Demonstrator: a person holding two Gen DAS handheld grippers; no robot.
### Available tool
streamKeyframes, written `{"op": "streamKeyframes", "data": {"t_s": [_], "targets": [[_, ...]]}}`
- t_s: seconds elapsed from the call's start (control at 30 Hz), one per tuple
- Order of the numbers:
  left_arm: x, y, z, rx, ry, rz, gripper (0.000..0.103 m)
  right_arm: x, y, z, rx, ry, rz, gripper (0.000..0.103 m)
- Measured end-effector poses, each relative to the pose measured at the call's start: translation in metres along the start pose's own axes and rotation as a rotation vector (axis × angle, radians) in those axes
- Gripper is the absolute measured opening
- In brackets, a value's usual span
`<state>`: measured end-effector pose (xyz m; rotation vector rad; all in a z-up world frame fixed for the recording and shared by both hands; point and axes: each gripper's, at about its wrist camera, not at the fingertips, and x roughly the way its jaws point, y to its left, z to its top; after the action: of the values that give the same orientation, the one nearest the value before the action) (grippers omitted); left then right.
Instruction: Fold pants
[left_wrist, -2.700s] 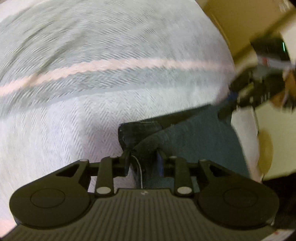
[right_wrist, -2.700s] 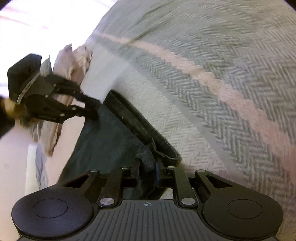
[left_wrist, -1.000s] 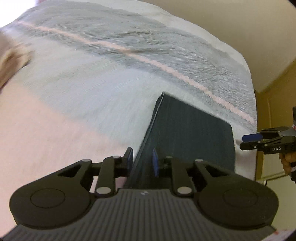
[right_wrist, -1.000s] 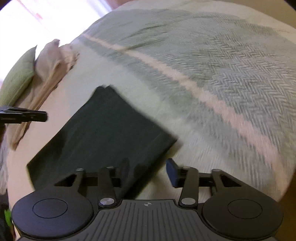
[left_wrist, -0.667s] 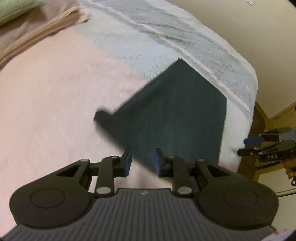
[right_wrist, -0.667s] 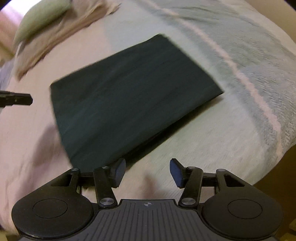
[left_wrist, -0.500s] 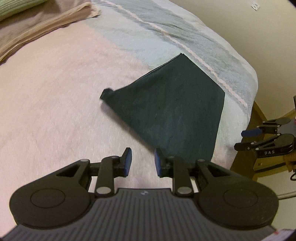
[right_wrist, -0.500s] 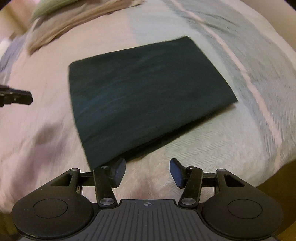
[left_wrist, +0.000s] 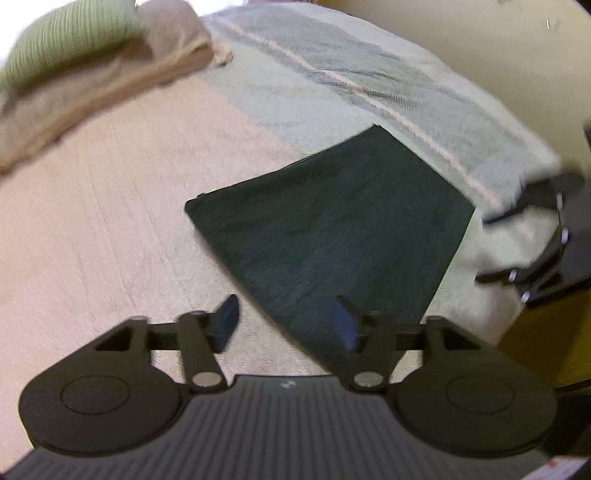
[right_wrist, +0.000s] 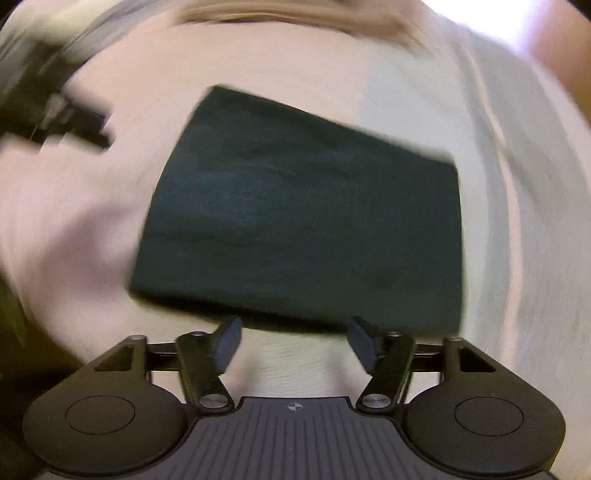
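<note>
Pale bedding (left_wrist: 110, 221) fills both views, and we work outward from our own tools. Nearest to us, the left gripper (left_wrist: 286, 321) has its jaws spread wide with nothing between them, hanging over the near corner of the pants (left_wrist: 332, 236); the right gripper (right_wrist: 295, 338) is likewise released and empty, poised just short of the bundle's near edge. A second ago both sets of tongs sat narrower and closer to the cloth, and a little before that each was clenched on a dark corner, so we have let go, backed off and opened further.

Next out lie the pants themselves, now a flat, dark, roughly rectangular packet resting on the bed where the pinkish sheet meets the grey-green striped blanket (left_wrist: 369, 74). Their edges look squared and no leg or waistband trails loose (though motion blur softens the right view, so we cannot vouch for every seam).

Farther off, a green pillow (left_wrist: 66, 40) sits on a tan folded cover (left_wrist: 110, 88) at the head of the bed, well apart from the bundle.

We judge the folding essentially done: the release leaves the packet holding its shape unaided, and at most a small tidy of one edge remains.
</note>
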<state>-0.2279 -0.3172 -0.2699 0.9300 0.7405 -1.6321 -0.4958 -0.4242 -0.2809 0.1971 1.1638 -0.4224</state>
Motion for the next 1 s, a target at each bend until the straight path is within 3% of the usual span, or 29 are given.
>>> {"op": "streamKeyframes", "data": {"t_s": [0.17,0.23,0.47,0.67,0.8,0.9,0.97,1.0], "targets": [[0.014,-0.094,-0.029,0.144,-0.004,0.15,0.082,0.02,0.0,-0.05,-0.612,-0.113,-0.073,0.066],[0.028,-0.127,-0.039,0.203,-0.006,0.2,0.083,0.037,-0.006,-0.07,-0.775,-0.142,-0.118,0.067],[0.103,-0.198,-0.061,0.437,-0.02,0.377,0.088,0.086,-0.039,-0.098,-1.065,-0.217,-0.234,0.067],[0.148,-0.202,-0.084,0.617,-0.013,0.539,0.092,0.118,-0.06,-0.091,-1.204,-0.265,-0.272,0.067],[0.146,-0.188,-0.083,0.688,0.015,0.595,0.083,0.125,-0.068,-0.087,-1.25,-0.287,-0.256,0.069],[0.142,-0.182,-0.075,0.722,0.03,0.553,0.062,0.126,-0.074,-0.083,-1.233,-0.306,-0.25,0.069],[0.139,-0.182,-0.065,0.717,0.045,0.514,0.043,0.127,-0.077,-0.081,-1.224,-0.309,-0.246,0.069],[0.135,-0.179,-0.061,0.697,0.049,0.497,0.04,0.126,-0.077,-0.08,-1.222,-0.305,-0.24,0.068]]}}
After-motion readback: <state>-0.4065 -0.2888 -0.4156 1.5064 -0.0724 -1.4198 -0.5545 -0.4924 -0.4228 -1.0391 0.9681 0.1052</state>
